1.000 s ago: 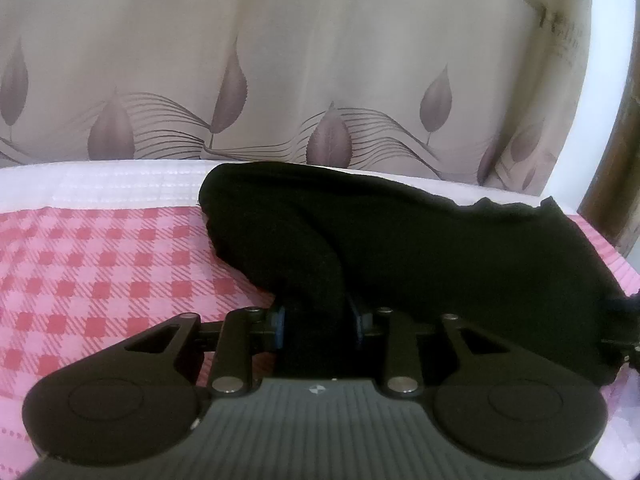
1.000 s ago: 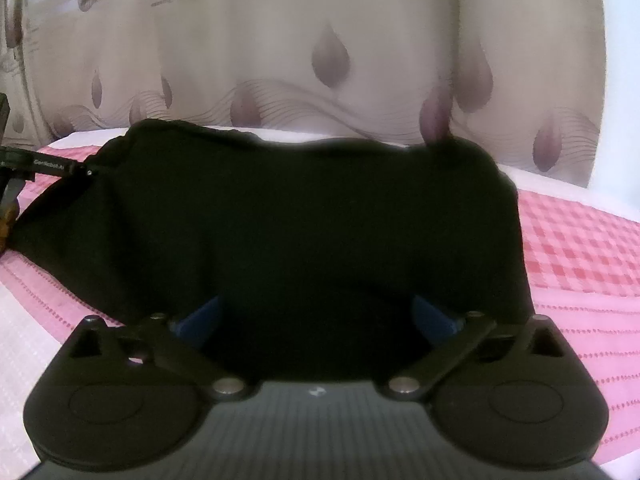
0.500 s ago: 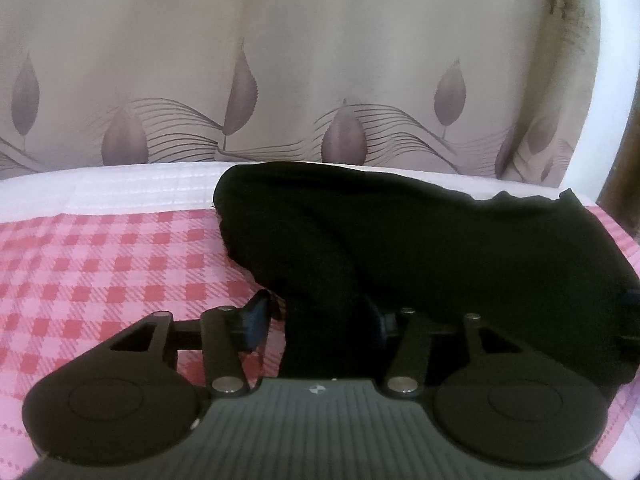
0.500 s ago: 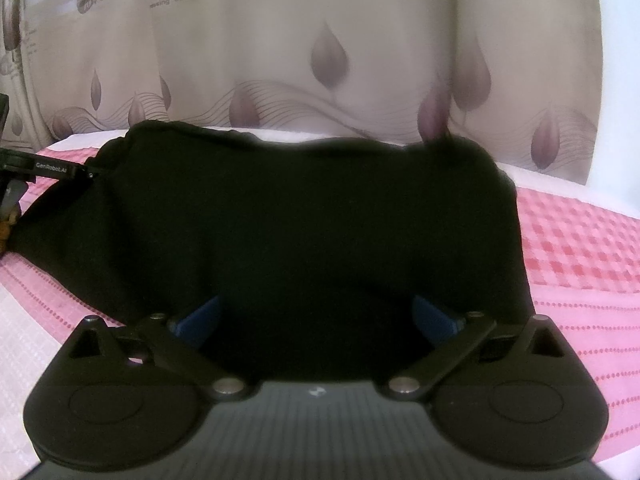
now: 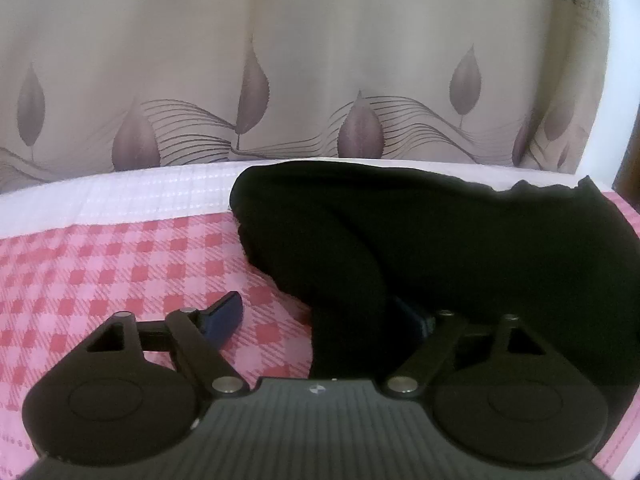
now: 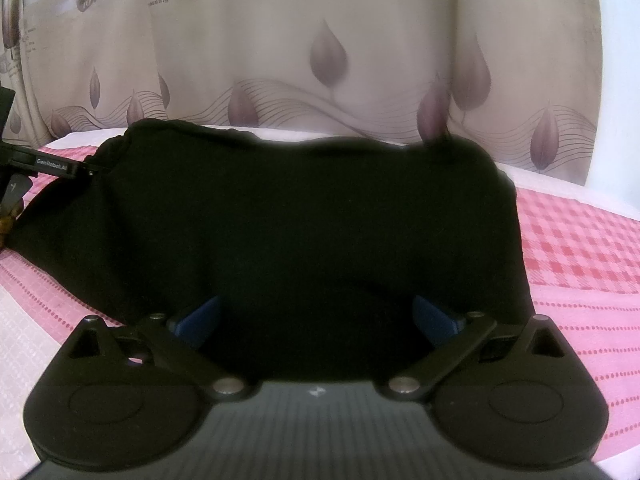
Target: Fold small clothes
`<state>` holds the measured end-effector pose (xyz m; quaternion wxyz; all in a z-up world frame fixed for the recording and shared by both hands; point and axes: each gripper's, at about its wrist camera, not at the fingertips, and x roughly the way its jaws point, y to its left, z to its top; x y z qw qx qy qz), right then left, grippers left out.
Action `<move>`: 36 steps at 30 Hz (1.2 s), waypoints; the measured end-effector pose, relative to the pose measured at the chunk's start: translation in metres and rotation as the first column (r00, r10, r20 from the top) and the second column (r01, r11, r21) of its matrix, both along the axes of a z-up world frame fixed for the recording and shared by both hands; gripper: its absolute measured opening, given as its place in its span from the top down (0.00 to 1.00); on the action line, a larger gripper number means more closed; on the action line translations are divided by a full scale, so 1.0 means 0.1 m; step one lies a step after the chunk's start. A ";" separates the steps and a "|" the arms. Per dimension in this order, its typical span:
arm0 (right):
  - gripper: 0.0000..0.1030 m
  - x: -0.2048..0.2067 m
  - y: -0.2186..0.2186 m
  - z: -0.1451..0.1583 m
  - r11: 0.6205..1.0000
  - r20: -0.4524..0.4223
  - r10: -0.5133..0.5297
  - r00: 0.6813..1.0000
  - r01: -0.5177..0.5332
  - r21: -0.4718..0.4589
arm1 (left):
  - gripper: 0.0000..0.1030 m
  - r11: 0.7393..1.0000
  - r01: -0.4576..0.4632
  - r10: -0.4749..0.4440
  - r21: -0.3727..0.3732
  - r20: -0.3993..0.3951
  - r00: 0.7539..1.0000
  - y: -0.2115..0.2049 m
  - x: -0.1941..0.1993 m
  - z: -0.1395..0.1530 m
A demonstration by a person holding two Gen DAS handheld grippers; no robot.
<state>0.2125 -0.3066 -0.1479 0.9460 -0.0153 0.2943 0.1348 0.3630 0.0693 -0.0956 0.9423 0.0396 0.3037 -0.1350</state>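
Observation:
A black garment [image 5: 440, 240] lies bunched on the pink checked bedcover [image 5: 100, 272]. A fold of it runs down between the jaws of my left gripper [image 5: 320, 316], which are opening: the left blue pad [image 5: 224, 312] stands clear of the cloth over the checks, and the right pad is half hidden against the fold. In the right wrist view the same garment [image 6: 312, 220] fills the middle. My right gripper [image 6: 316, 316] stands wide open with the cloth's near edge between its blue pads [image 6: 196, 316], not squeezed.
A beige curtain with leaf prints [image 5: 320, 80] hangs close behind the bed's far edge. The white quilted band [image 5: 120, 192] runs along that edge. Part of the left tool [image 6: 44, 166] shows at the left edge of the right wrist view, beside the garment.
My left gripper's jaws have spread apart from a tight pinch on the black fold; the left pad now stands off the cloth. The right gripper and the garment have stayed put.

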 end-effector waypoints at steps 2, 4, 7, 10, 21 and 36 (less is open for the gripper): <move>0.00 0.00 0.00 0.00 1.000 0.000 -0.001 1.000 0.001 0.000 | 0.43 1.000 0.027 -0.027 0.008 0.015 1.000 -0.04 -0.03 0.01; 0.00 0.00 0.00 0.00 1.000 0.000 -0.001 1.000 0.001 0.000 | 0.60 0.998 0.056 -0.057 0.036 0.033 0.998 -0.15 -0.08 0.03; 0.00 0.00 0.01 0.00 1.000 0.001 -0.001 1.000 0.001 -0.001 | 0.73 0.994 0.058 -0.064 0.097 0.058 0.996 -0.31 -0.13 0.05; 0.00 -0.01 0.01 0.00 1.000 0.001 -0.002 1.000 0.002 -0.001 | 0.74 0.996 0.050 -0.053 0.070 0.044 0.998 -0.30 -0.11 0.06; 0.00 -0.01 0.01 0.01 1.000 0.003 -0.003 1.000 0.003 -0.001 | 0.58 0.921 0.018 -0.094 -0.389 -0.176 0.980 0.44 0.23 0.05; 0.00 -0.03 -0.02 0.03 1.000 0.018 -0.009 1.000 0.009 0.024 | 0.69 0.903 0.000 -0.096 -0.429 -0.203 0.975 0.24 0.38 0.11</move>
